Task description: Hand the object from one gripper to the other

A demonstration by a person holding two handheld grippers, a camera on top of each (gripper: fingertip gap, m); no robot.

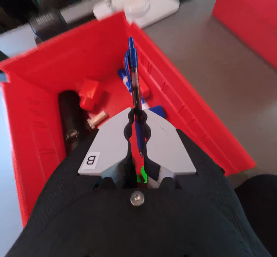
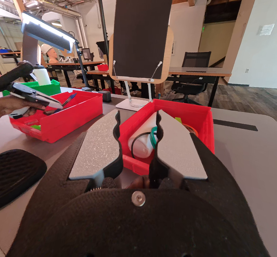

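Your left gripper point(image 1: 137, 111) clamps a blue pen point(image 1: 133, 72) over the red bin point(image 1: 45, 57); your right gripper point(image 2: 137, 114) gapes wide, empty.

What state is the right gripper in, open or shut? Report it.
Open. In the right wrist view the right gripper has a wide gap between its grey fingers, empty, with the red plastic bin showing through.

Each gripper has two flat grey fingers point(image 2: 96, 147) with wavy black inner edges, set in a rough black body. A shiny round screw point(image 1: 137, 198) sits in the middle of each body. The left gripper point(image 1: 137, 111) has a small white sticker point(image 1: 89, 160) on one finger.
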